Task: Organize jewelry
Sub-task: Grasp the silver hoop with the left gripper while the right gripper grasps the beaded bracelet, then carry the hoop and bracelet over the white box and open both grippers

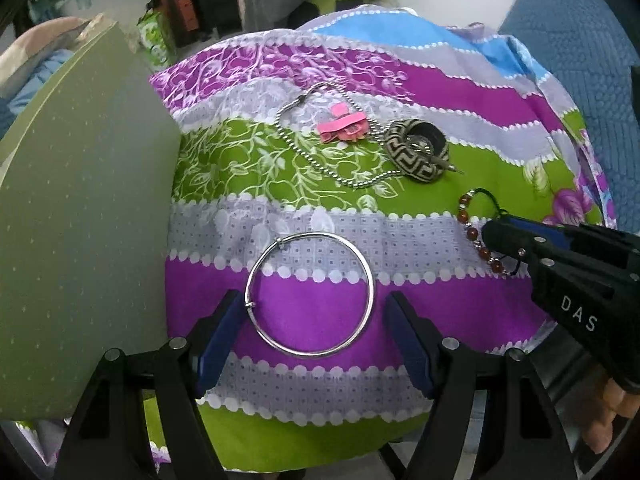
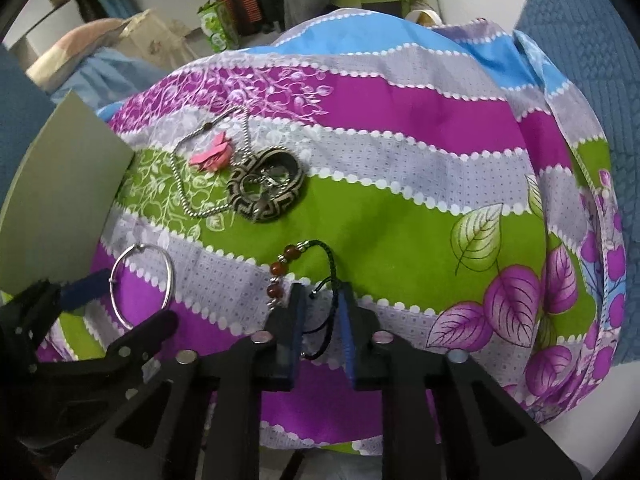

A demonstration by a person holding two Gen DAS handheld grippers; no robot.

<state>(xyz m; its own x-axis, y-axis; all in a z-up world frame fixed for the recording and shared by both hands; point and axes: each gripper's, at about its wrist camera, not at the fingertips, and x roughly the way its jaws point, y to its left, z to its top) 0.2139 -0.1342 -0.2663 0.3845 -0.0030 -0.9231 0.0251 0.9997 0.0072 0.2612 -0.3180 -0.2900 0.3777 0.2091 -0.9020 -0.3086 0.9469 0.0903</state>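
Since the left wrist view looks down over the left tongs [image 1: 314, 332], start there: their jaws stand wide and hold nothing, one finger on each side of the bangle [image 1: 310, 295], which lies flat on the striped cloth [image 1: 400, 88] over the table, near the middle. It looks like a thin, rigid metal ring, light and smooth, so I judge it will slip if pinched across its round wire; gripping across the band at one point on the rim, not spanning the whole ring, seems safer. Farther off lie the chain [image 1: 320, 160], a pink clip [image 1: 344, 125] and a woven band [image 1: 416, 148]. At the right the right tongs [image 1: 494, 232] sit on the bead bracelet [image 1: 480, 236]. A green board [image 1: 80, 200] stands at the left.

From the right wrist view, the right tongs [image 2: 320, 320] are drawn narrow, with the black cord [image 2: 326, 320] of the bead bracelet [image 2: 280, 276] running between the jaws; whether the pads truly pinch it I cannot tell for sure, though they appear closed on it. Limp cord and hard, loose beads will dangle and swing, so the cord is the better hold. The bangle [image 2: 142, 286] lies near left.
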